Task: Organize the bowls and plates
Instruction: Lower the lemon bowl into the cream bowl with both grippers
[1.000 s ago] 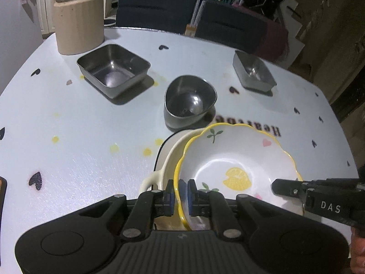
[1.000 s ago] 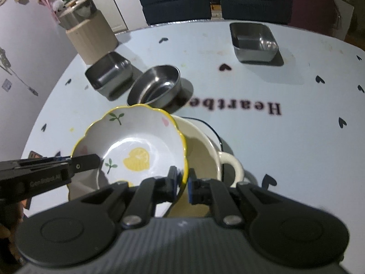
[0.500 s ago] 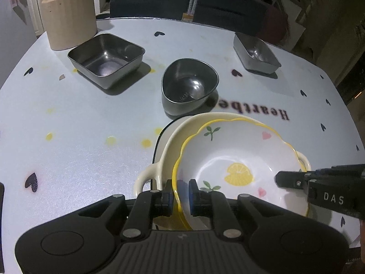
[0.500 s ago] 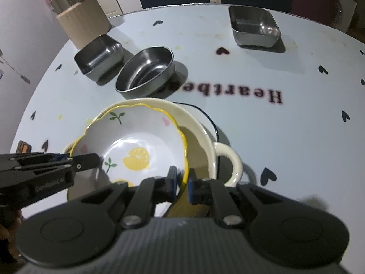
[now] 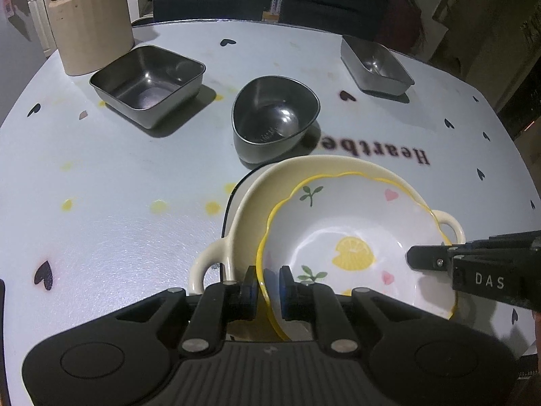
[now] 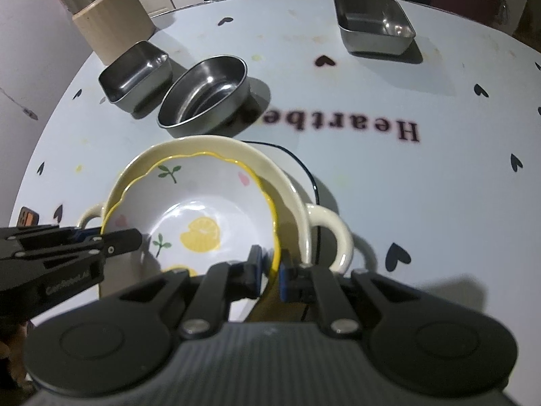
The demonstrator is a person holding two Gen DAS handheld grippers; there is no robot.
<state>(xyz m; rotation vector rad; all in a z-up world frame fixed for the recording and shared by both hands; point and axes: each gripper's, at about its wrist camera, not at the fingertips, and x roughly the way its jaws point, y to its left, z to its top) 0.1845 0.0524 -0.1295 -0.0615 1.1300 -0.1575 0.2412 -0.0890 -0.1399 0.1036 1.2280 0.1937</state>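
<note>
Your lemon-print bowl (image 5: 351,237) with the wavy yellow rim now sits low inside the cream two-handled dish (image 5: 270,182), where a second ago it hung tilted above that dish's rim; so the nesting is, by my judgement, all but done and what remains is to let go. Your left tongs (image 5: 265,286) are clamped on the bowl's near-left rim, one pad inside and one outside; your right tongs (image 6: 270,270) are clamped on its opposite rim in the same way. Whether the bowl's base fully rests on the dish I cannot tell; its near side looks slightly higher than the far side. The cream dish stands on a white plate with a dark edge (image 6: 304,172), so you are building one stack near the front of the bench (image 5: 101,176).

Just beyond the stack stands the rounded steel bowl (image 5: 275,121), close to the dish's far rim; the square steel tray (image 5: 148,83) lies further left, the smaller steel tray (image 5: 375,64) well apart at far right, and a beige canister (image 5: 91,23) at the far left corner. Open bench lies to the left and right of the stack; the far side is the tight one, so draw your tongs up and outward rather than forward.
</note>
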